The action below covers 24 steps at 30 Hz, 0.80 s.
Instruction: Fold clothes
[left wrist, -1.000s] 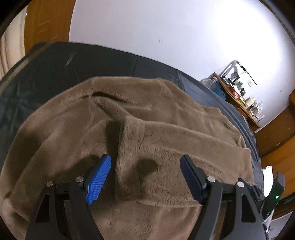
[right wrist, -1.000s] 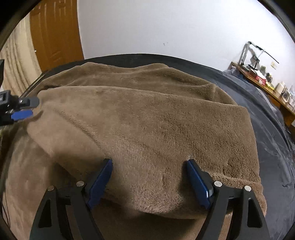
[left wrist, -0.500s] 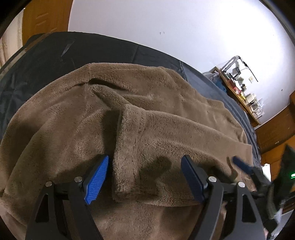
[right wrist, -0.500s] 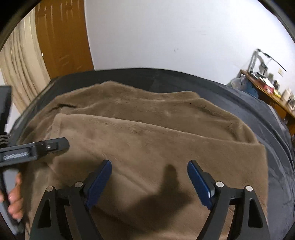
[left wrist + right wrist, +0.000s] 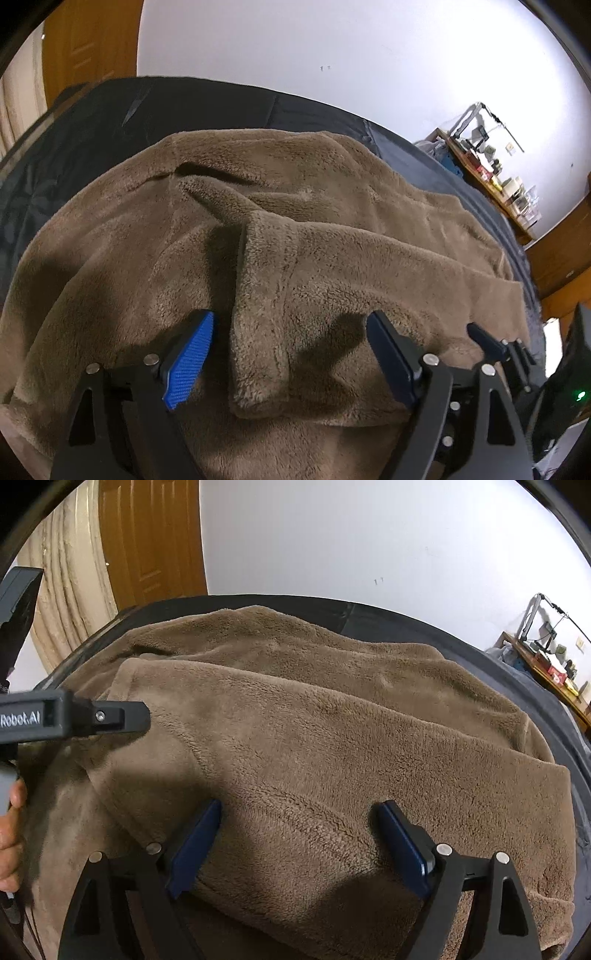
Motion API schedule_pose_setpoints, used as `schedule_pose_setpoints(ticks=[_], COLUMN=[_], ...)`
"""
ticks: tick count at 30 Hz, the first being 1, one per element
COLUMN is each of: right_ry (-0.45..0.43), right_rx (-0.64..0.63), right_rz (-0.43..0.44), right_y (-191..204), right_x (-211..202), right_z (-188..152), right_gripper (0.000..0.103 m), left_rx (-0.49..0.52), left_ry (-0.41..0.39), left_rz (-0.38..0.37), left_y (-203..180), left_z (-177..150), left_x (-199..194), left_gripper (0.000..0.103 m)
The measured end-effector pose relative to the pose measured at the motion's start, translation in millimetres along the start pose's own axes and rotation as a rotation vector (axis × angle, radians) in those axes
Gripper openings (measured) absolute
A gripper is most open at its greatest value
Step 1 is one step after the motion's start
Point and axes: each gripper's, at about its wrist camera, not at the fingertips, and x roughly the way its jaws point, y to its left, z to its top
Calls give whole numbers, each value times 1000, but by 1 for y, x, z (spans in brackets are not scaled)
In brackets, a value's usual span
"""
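Note:
A brown fleece garment (image 5: 332,240) lies spread on a dark bed cover (image 5: 184,107), with a folded-over layer (image 5: 295,325) on top. My left gripper (image 5: 291,354) is open, its fingers on either side of that layer's near corner. My right gripper (image 5: 299,845) is open and empty, straddling the near edge of the same garment (image 5: 332,731). The right gripper's fingertip (image 5: 484,339) shows at the right in the left wrist view. The left gripper's body (image 5: 74,716) and the hand holding it show at the left in the right wrist view.
A wooden door (image 5: 147,546) and a beige curtain (image 5: 66,590) stand behind the bed at the left. A white wall (image 5: 332,48) is behind. A cluttered wooden shelf (image 5: 491,177) runs along the right wall. The dark bed cover (image 5: 443,627) shows around the garment.
Both grippers have moved closer to each other over the garment. The right gripper now shows at the right in the left view. Both stayed open.

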Motion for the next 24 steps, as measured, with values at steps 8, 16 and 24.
schedule_pose_setpoints(ticks=[8,16,24], right_ry=[1,3,2], right_rx=[4,2,0], right_rz=[22,60,62], right_y=[-2,-4,-5], right_x=[-1,0,0], right_z=[0,1,2], right_gripper=[93,99,100], left_rx=[-9,-55,-167], left_ry=[-13,-11,-49], left_rz=[26,37,82], left_y=[3,36,95], left_z=[-17,-72,-140], left_x=[-20,-71,-154], left_gripper=[88,88,88])
